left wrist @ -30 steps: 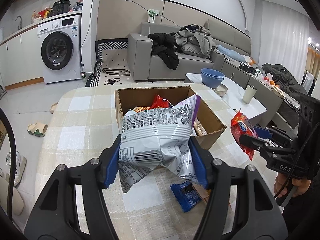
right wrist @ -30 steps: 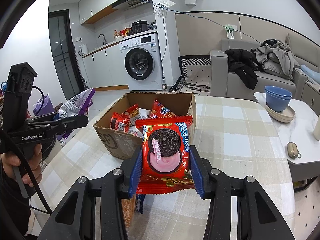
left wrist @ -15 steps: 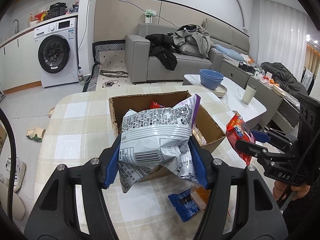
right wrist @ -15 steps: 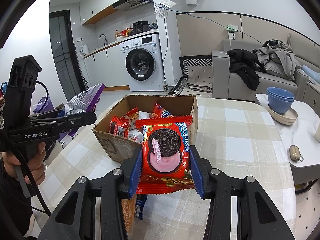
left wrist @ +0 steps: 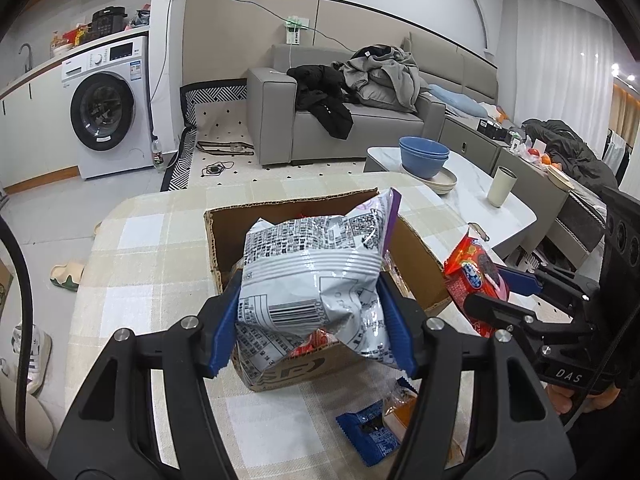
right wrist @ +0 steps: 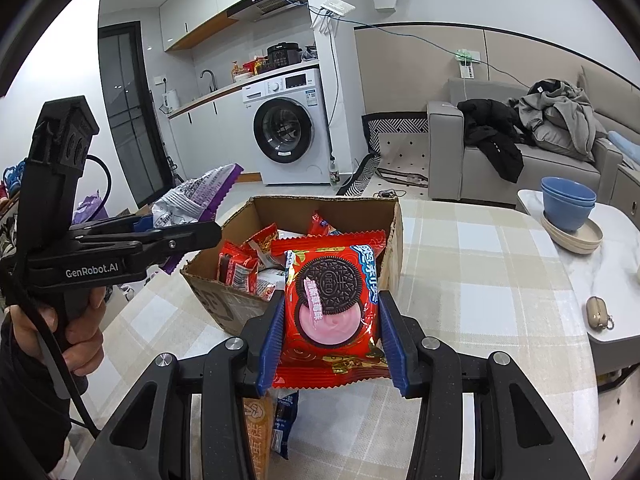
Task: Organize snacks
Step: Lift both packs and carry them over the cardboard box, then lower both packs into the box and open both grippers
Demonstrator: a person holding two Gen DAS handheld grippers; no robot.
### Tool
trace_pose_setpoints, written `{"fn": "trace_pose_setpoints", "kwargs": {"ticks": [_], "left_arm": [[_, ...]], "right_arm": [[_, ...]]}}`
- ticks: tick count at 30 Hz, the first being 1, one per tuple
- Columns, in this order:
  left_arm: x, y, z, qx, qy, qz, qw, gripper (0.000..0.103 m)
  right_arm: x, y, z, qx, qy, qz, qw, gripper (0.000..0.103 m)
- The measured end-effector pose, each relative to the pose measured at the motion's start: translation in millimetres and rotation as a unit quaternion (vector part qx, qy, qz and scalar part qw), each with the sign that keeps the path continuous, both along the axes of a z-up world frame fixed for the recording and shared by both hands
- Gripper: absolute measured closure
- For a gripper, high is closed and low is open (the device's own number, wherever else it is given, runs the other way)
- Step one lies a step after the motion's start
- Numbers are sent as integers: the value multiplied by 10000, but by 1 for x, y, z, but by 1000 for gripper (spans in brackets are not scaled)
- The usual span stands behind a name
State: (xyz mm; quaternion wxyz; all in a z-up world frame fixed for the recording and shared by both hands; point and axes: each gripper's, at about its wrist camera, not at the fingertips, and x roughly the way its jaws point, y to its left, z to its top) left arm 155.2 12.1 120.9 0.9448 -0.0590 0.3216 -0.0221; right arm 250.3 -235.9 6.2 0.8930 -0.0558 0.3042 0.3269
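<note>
Left tongs (left wrist: pixel 312 320), clenched on the crinkled silver snack bag (left wrist: pixel 312 280), hang over the open brown cardboard box (left wrist: pixel 416 264); right tongs (right wrist: pixel 332 340), gripping the red cookie packet (right wrist: pixel 332 304), wait just short of its near wall.

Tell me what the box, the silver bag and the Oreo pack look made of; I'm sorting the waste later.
Box: brown corrugated cardboard, matte; fluting shows along its torn top edge.
Silver bag: probably metallised plastic film; shiny, crinkled, with glare streaks and a crimped seal.
Oreo pack: glossy red printed plastic film, by its sheen and serrated ends.
</note>
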Motion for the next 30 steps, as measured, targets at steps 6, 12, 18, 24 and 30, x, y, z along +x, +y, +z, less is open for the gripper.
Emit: {"fn": "trace_pose_setpoints", "kwargs": {"ticks": [6,12,18,24,30], "left_arm": [[8,-2,-3,18,61,6,10000,43],[17,-5,-9,68,131,40,9999,43],[25,-9,-14,105,199,86,9997,43],[35,-14,-18,217,231,76,9995,43],[42,-21,-23,331,253,73,9991,43]], "right_arm": [[7,7,-1,28,45,21,10000,58],[17,14,-3,56,105,21,9999,58],[27,19,-6,60,142,13,9999,58],[36,28,-7,65,148,38,9999,58],[41,39,-10,13,145,97,9998,58]]}}
